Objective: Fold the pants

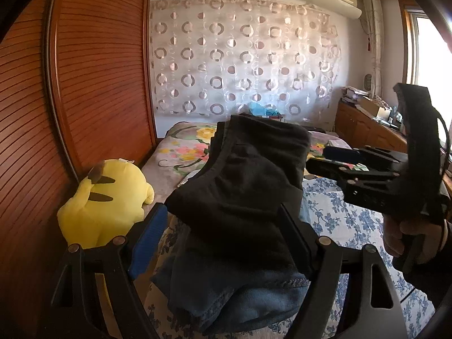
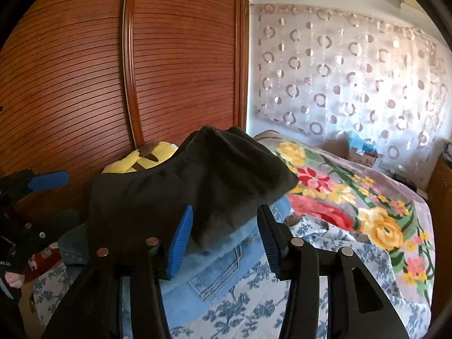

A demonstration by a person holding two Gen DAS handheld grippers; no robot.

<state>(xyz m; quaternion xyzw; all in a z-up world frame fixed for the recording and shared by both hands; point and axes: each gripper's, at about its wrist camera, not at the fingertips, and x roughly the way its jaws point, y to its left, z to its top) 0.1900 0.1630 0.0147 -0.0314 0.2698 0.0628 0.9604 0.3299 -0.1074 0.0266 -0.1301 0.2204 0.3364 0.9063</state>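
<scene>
Folded black pants (image 1: pixel 248 175) lie on top of a pile of blue jeans (image 1: pixel 226 296) on the bed. In the left wrist view my left gripper (image 1: pixel 221 212) stands wide open around the near end of the pile. Its blue left pad (image 1: pixel 149 240) is apart from the cloth. My right gripper (image 1: pixel 317 159), held in a hand, reaches in from the right beside the pants. In the right wrist view the black pants (image 2: pixel 183 180) fill the middle. My right gripper (image 2: pixel 224 210) is open, with a corner of the pants and light jeans (image 2: pixel 214 271) between its fingers, unpinched. My left gripper (image 2: pixel 70 196) shows at the left edge.
A yellow plush toy (image 1: pixel 107 203) sits against the slatted wooden wardrobe (image 1: pixel 99 70) left of the pile. A flowered blanket (image 2: pixel 353 212) covers the far bed, and a blue floral sheet (image 1: pixel 339 220) the near part. A cluttered wooden dresser (image 1: pixel 364 130) stands at the right.
</scene>
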